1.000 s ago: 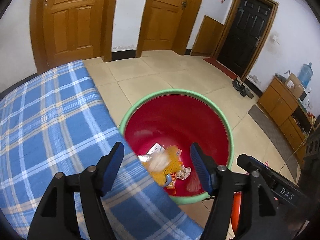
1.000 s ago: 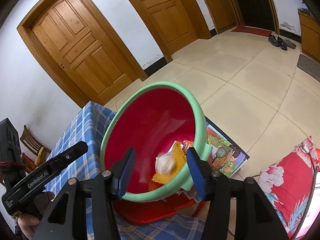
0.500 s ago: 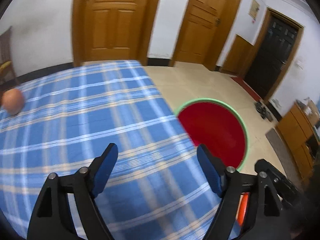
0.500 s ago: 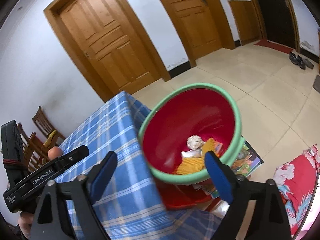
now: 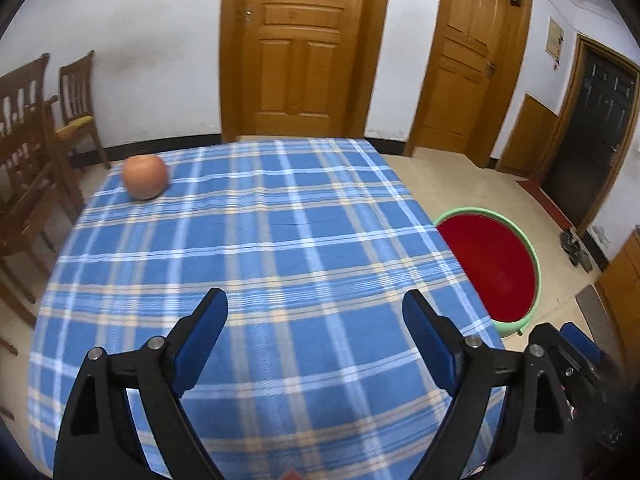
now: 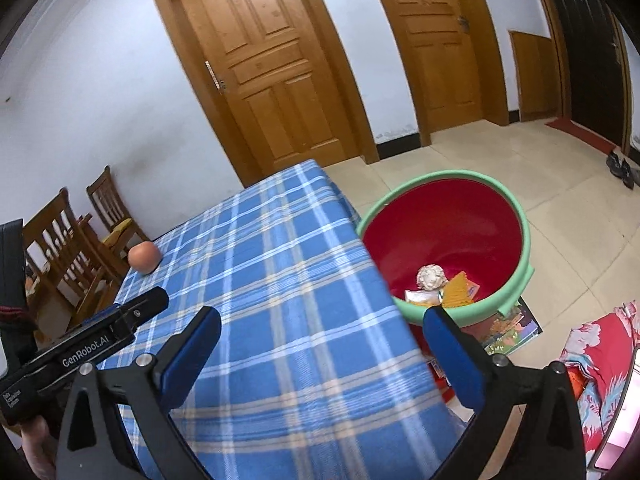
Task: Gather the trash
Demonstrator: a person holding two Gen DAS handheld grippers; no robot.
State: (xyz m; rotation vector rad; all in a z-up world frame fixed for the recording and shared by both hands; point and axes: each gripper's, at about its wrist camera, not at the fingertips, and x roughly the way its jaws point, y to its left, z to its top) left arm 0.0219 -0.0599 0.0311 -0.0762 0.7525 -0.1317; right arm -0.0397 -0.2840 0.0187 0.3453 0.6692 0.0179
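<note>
Both grippers empty, jaws just opened wide: left gripper, right gripper. Trash lies in red basin, right of table. Right gripper nearer basin.

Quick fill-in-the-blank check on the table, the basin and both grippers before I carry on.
1. The only item on the checked tablecloth is an ____.
2. The crumpled paper ball lies inside the ____.
3. The jaws of the left gripper and right gripper stand ____, nothing between them.
4. The basin's inside is red; its rim is ____.

Missing words: apple; basin; open; green
</note>
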